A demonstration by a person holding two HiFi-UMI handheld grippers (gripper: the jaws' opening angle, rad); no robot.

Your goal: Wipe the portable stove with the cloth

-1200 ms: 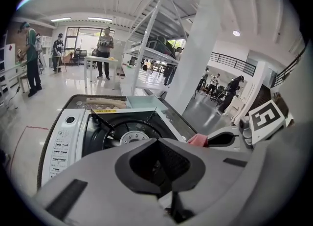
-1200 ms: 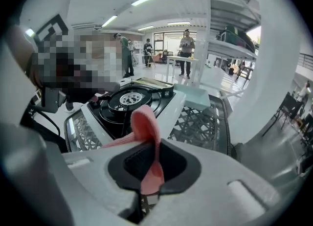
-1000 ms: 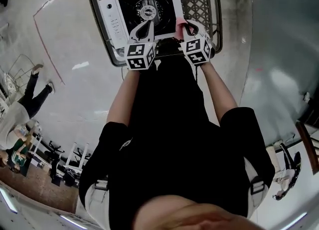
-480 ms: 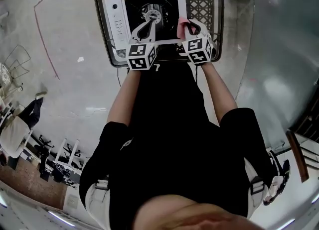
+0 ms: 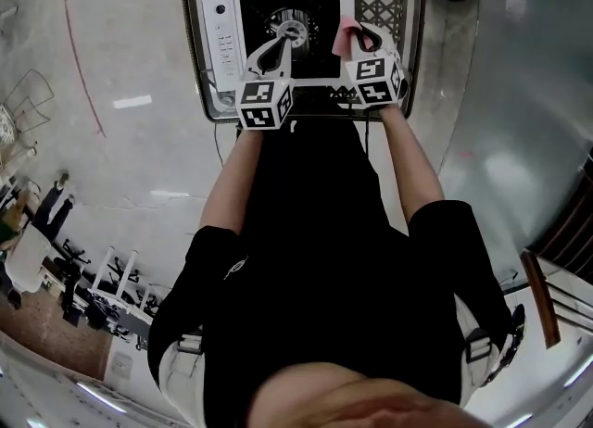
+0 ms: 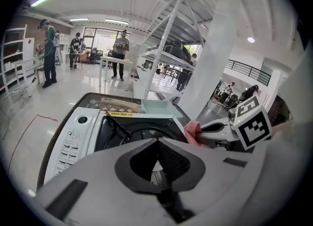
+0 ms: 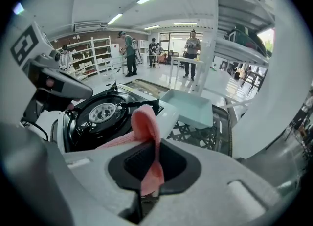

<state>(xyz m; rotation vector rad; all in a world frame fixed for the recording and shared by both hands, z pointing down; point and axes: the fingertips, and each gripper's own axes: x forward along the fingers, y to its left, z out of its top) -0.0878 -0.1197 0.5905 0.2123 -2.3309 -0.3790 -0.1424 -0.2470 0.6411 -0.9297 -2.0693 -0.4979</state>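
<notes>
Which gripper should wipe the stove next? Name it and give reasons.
Right. The right gripper is shut on the pink cloth, right beside the portable stove. The left gripper is shut on nothing, over the stove's black top.

Pale blue tray (image 7: 188,106) on black mesh table (image 7: 195,132), distant bystanders (image 7: 191,44).

stove top (image 5: 310,9) open from above | burner grate (image 5: 295,28) stands proud mid-top | left gripper (image 5: 283,42) over it | right gripper (image 5: 357,42) with cloth (image 5: 346,31) at right edge | tray (image 7: 188,105) just behind | basket wall (image 5: 394,0) hems sides
</notes>
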